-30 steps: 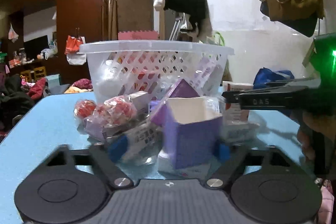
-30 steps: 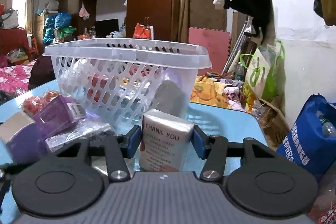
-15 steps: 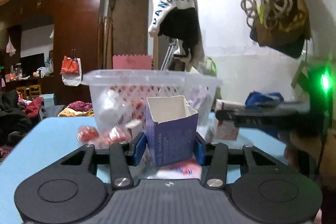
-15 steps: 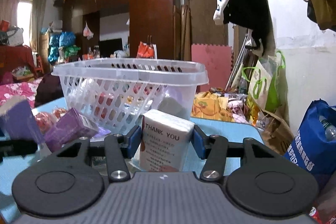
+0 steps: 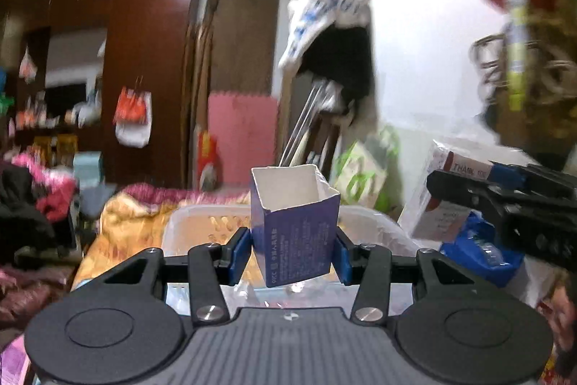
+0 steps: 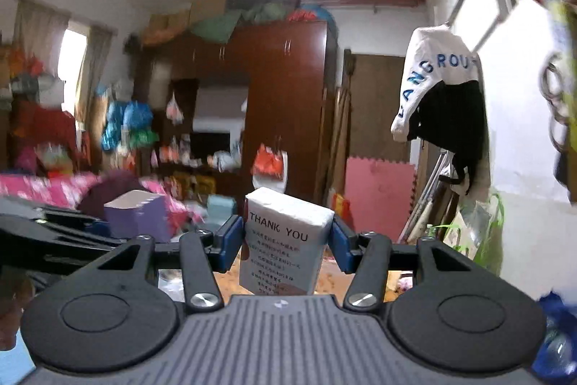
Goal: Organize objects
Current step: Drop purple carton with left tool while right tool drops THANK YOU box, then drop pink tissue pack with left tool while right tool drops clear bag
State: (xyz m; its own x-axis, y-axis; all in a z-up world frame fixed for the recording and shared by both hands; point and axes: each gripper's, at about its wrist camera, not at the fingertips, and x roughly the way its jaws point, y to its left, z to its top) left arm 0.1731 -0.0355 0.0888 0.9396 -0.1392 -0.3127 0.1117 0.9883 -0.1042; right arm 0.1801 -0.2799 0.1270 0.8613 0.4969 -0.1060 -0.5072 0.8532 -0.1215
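Note:
My left gripper (image 5: 293, 253) is shut on an open purple carton (image 5: 295, 230) and holds it upright in the air above the white plastic basket (image 5: 364, 219), whose rim shows just behind it. My right gripper (image 6: 285, 242) is shut on a white "THANK YOU" tissue pack (image 6: 285, 244), also lifted high. The tissue pack (image 5: 443, 197) and the right gripper show at the right of the left wrist view. The purple carton (image 6: 139, 217) and the left gripper show at the left of the right wrist view.
A blue bag (image 5: 479, 255) lies at the right beyond the basket. A white and black garment (image 6: 443, 96) hangs on the wall at the right. A dark wooden wardrobe (image 6: 285, 103) and cluttered bedding stand behind.
Both grippers have risen from table level with their objects. The left one closed on the purple carton and lifted it above the basket rim; the pile of items has dropped out of view.

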